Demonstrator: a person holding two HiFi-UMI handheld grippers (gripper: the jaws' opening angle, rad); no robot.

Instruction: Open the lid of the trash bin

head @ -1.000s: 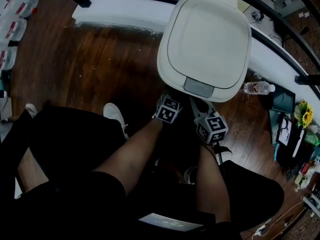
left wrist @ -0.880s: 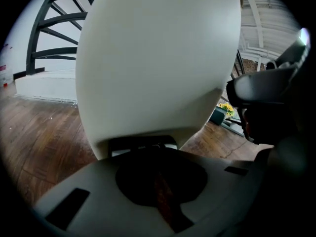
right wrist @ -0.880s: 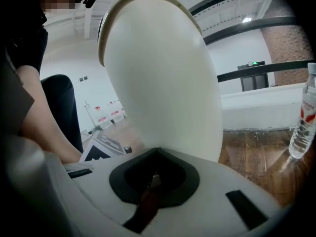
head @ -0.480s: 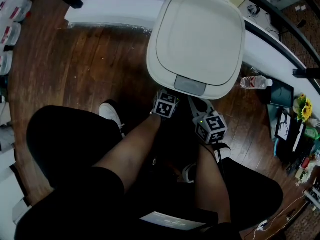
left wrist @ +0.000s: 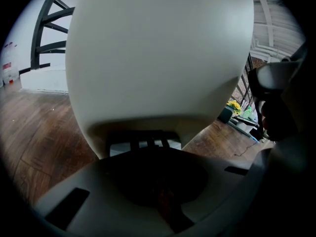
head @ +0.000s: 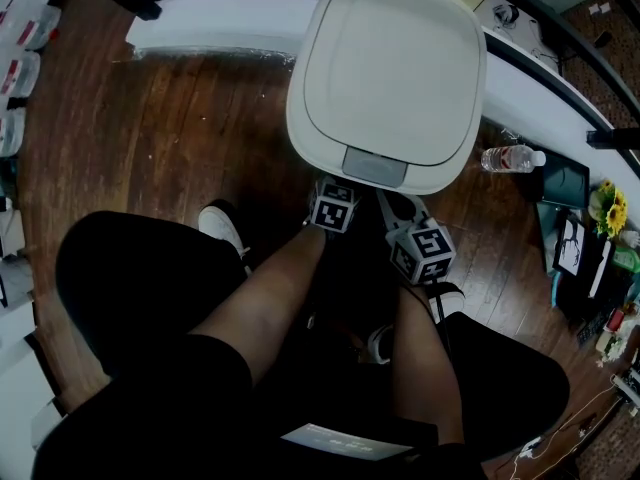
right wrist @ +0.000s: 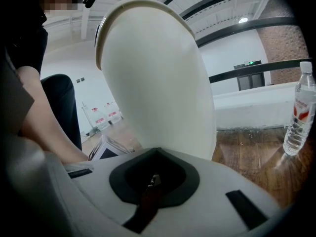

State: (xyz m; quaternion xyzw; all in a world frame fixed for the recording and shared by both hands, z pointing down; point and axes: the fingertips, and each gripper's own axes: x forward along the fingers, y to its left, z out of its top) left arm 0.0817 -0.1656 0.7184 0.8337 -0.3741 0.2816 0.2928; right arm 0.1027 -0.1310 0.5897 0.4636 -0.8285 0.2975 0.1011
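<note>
A white trash bin stands on the wooden floor, and its lid point(head: 390, 68) is down, with a grey latch point(head: 375, 165) at the front edge. Both grippers sit low against the bin's front, under the lid's rim. My left gripper point(head: 335, 203) is below the latch's left end and my right gripper point(head: 402, 210) is just to its right. The left gripper view is filled by the bin's wall point(left wrist: 158, 58), with a dark barred part point(left wrist: 143, 143) at its foot. In the right gripper view the bin point(right wrist: 158, 83) rises close ahead. Each gripper's jaws look closed together on nothing.
A water bottle point(head: 512, 157) stands on the floor right of the bin, also visible as a bottle point(right wrist: 299, 112) in the right gripper view. A white ledge point(head: 220, 18) runs behind the bin. The person's legs and a white shoe point(head: 222, 226) are close below. Yellow flowers point(head: 612, 208) sit far right.
The view has shifted, so the bin sits slightly further left in the frame. Both grippers stay at the bin's front and the lid remains down.
</note>
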